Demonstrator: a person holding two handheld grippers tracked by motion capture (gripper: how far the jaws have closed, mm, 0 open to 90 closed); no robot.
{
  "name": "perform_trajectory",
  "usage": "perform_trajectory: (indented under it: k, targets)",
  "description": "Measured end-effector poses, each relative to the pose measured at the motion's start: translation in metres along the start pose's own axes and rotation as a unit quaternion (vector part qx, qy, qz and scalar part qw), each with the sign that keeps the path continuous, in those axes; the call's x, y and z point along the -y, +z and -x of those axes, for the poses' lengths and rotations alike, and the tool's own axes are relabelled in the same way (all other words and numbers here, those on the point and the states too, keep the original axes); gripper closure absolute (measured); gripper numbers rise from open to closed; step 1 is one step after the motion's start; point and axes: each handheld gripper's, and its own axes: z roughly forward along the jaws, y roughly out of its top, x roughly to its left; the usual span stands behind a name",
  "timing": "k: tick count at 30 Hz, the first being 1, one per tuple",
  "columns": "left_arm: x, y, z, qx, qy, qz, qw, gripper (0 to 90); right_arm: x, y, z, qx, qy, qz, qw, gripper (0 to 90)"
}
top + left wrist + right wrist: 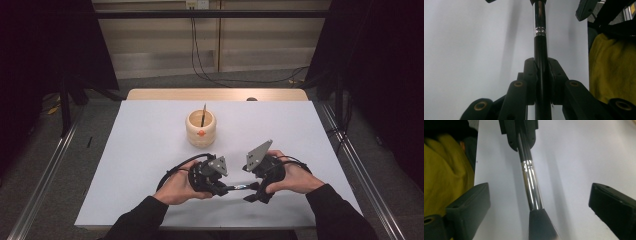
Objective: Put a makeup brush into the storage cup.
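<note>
A make-up brush (241, 187) with a black handle, a silver ferrule and a dark bristle head hangs level between the two grippers near the table's front edge. My left gripper (229, 188) is shut on the black handle (541, 50), which runs straight out between its jaws (541, 67). In the right gripper view the ferrule (530, 182) and bristle head (540, 225) lie between the jaws of my right gripper (540, 192), which stand wide apart and touch nothing. My right gripper (252, 191) faces the left one.
A round wooden cup (201, 128) stands mid-table with a thin stick upright in it and an orange dot on its front. White table surface (150, 150) lies all around. Yellow fabric (611, 67) shows past the table's front edge.
</note>
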Motion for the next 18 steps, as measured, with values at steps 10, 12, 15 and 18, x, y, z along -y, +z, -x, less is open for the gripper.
perform_trajectory:
  k: [10,12,15,18]
  targets:
    - [0.008,-0.006,0.001,-0.005,-0.017,0.023,0.9996,79.2,0.013,-0.012,-0.001,0.024,0.046,0.065,0.9965,5.3]
    - [0.01,-0.007,0.001,-0.004,-0.023,0.029,0.9993,79.1,0.016,-0.014,-0.001,0.024,0.045,0.092,0.9945,5.3]
    - [0.012,-0.009,0.002,-0.008,-0.022,0.036,0.9991,79.2,0.019,-0.017,-0.003,0.044,0.051,0.121,0.9904,5.6]
    - [0.014,-0.012,0.003,-0.017,-0.028,0.049,0.9983,79.2,0.021,-0.023,-0.003,0.056,0.064,0.154,0.9845,5.6]
